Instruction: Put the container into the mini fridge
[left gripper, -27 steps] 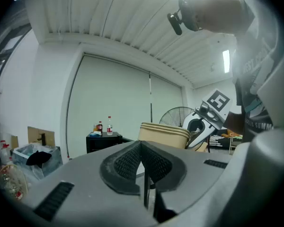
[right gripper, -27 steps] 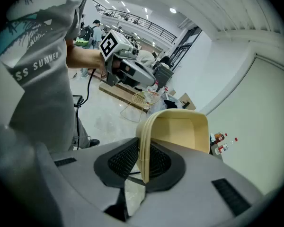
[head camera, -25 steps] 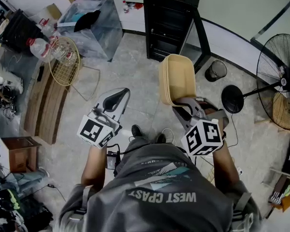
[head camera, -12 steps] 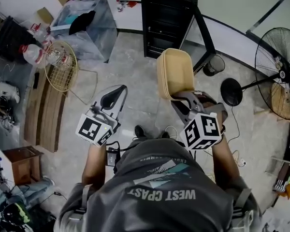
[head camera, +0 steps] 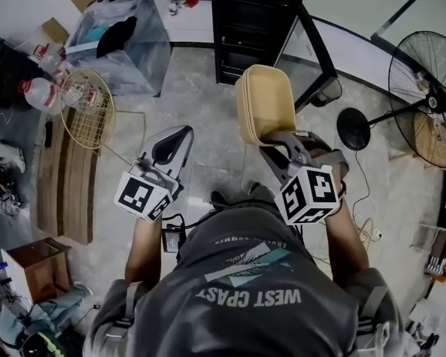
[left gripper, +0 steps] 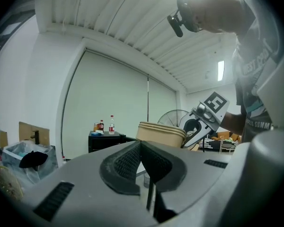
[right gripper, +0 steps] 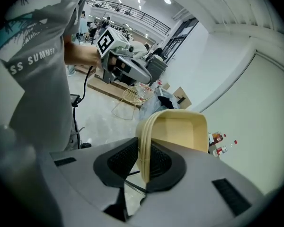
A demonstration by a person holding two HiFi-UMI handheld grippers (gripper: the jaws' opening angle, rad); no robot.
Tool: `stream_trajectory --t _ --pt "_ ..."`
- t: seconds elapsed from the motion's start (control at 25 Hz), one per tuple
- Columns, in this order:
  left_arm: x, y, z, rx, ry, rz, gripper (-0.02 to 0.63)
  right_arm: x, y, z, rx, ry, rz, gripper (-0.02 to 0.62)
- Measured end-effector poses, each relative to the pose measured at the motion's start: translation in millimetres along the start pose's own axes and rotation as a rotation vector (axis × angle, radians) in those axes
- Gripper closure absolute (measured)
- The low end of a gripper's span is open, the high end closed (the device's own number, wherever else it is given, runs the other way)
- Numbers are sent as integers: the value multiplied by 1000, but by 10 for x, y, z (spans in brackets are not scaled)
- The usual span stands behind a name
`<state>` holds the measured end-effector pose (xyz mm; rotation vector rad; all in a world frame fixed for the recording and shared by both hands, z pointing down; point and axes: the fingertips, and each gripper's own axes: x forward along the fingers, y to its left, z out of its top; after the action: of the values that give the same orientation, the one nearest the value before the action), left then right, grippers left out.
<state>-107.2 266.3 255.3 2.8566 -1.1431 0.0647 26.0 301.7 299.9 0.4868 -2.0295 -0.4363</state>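
The left tool is clenched shut on nothing and hangs above the floor. Just right of it, the tan container is in the air, tipped on edge. Its rim sits between the jaws of the right tool, which are opening yet pinch it. The black mini fridge stands just beyond, apart from the container. A floor fan is at far right.

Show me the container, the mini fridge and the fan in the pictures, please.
container (head camera: 266, 103): head view, its broad beige face.
mini fridge (head camera: 247, 32): head view, its black front.
fan (head camera: 420, 69): head view, its wire grille.
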Motion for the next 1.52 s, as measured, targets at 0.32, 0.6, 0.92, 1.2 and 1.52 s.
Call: stream_trajectory --t 0.32,0.6,0.92,1.2,1.52 --pt "230 185 -31 -14 20 -1 592 167 -279 -21 10 -12 9 532" --pt "492 297 -38 -14 34 33 591 336 -566 -146 -7 -41 31 531" --pt "775 492 7 -16 44 120 592 531 -984 -284 -47 -87 58 532" --pt "1059 580 28 -5 49 191 592 675 -1289 -474 -81 -133 84 532" --pt "1281 575 29 4 59 254 592 754 -1492 -670 -113 -172 108 532"
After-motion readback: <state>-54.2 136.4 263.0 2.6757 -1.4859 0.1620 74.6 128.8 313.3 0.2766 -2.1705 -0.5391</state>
